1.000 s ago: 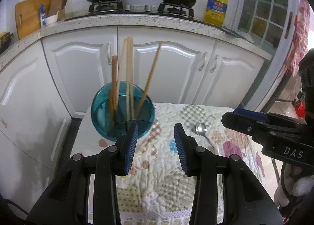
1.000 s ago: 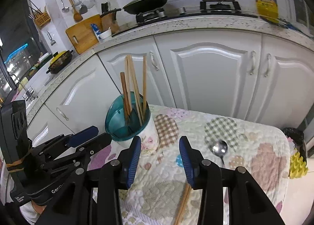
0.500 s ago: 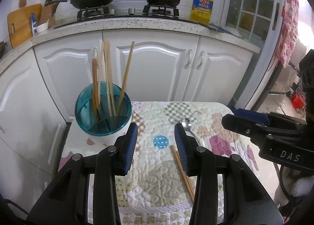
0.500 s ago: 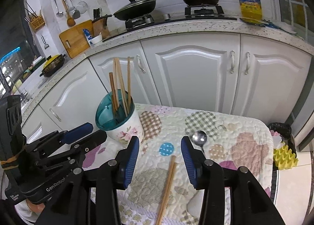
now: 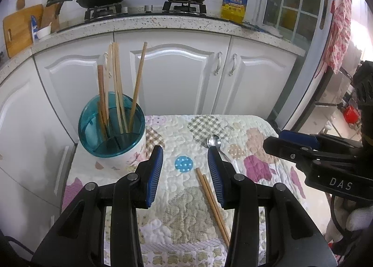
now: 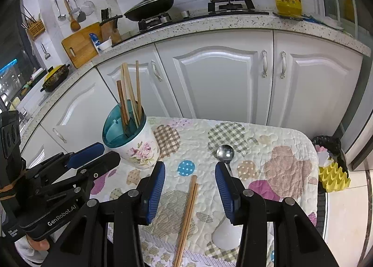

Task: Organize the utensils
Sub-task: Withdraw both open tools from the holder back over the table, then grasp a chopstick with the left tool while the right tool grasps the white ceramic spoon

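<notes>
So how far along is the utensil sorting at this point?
Partly done. Several chopsticks already stand in the teal-rimmed holder. Nothing is in hand: the left gripper and right gripper both hover open and empty. Left to do: the chopstick pair and the spoon, both lying on the quilted cloth.

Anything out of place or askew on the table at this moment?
Yes. A pair of chopsticks and a metal spoon lie loose on the quilted cloth, outside the utensil holder, where the other chopsticks stand. Both the left gripper and the right gripper are open and empty.
</notes>
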Available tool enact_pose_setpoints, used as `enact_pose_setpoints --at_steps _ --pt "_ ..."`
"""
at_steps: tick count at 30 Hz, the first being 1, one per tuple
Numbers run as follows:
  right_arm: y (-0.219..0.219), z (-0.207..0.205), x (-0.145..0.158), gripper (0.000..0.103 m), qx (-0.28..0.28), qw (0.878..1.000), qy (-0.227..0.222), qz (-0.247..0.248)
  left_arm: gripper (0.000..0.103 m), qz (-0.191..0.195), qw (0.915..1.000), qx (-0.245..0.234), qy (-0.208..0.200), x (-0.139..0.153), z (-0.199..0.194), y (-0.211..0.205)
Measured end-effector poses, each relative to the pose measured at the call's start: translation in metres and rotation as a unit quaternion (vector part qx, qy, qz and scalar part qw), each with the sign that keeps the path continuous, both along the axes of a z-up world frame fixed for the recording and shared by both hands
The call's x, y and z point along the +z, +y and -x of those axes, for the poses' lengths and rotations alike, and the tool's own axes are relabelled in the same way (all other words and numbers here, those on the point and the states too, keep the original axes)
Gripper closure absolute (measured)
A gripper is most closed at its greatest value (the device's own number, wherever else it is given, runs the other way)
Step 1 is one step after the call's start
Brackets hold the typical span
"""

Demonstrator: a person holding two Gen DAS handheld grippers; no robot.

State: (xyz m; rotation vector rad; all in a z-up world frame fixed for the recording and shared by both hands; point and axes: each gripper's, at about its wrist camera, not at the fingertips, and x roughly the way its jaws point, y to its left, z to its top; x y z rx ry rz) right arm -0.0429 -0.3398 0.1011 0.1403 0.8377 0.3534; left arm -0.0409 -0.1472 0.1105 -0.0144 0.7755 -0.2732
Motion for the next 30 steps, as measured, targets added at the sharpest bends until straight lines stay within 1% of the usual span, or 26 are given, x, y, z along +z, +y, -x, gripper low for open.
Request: enact_pose_setpoints --at_steps 5,7,12,16,20,26,29,30 --pt "-0.008 -0.001 -0.008 0.057 -0.010 1.000 0.009 0.005 0.064 0.026 0.9989 -0.004 0.038 -0.014 -0.009 0.007" --pt "-0.015 -0.002 -0.017 0.056 -0.016 1.000 0.020 0.006 0.064 0.031 0.9982 -0.003 0.051 -0.022 -0.011 0.009" --pt "-0.028 -0.006 -0.049 0.056 -0.027 0.998 0.057 0.008 0.064 0.044 0.9950 -0.007 0.090 -0.046 -0.017 0.010" --pt "-0.029 -0.011 -0.076 0.056 -0.015 0.996 0.086 0.017 0.064 0.054 0.9907 -0.018 0.124 -0.068 -0.023 0.007" --pt "-0.026 -0.015 -0.093 0.056 -0.008 0.994 0.100 0.035 0.064 0.054 0.9862 -0.030 0.153 -0.091 -0.034 0.001" --pt "-0.035 -0.019 -0.104 0.056 -0.017 0.993 0.119 0.022 0.064 0.068 0.9783 -0.033 0.193 -0.119 -0.064 -0.018" --pt "-0.036 -0.018 -0.106 0.056 -0.016 0.992 0.124 0.016 0.065 0.061 0.9770 -0.027 0.202 -0.130 -0.081 -0.033" --pt "-0.037 -0.018 -0.107 0.056 -0.016 0.992 0.126 0.015 0.067 0.057 0.9768 -0.026 0.205 -0.134 -0.086 -0.037"
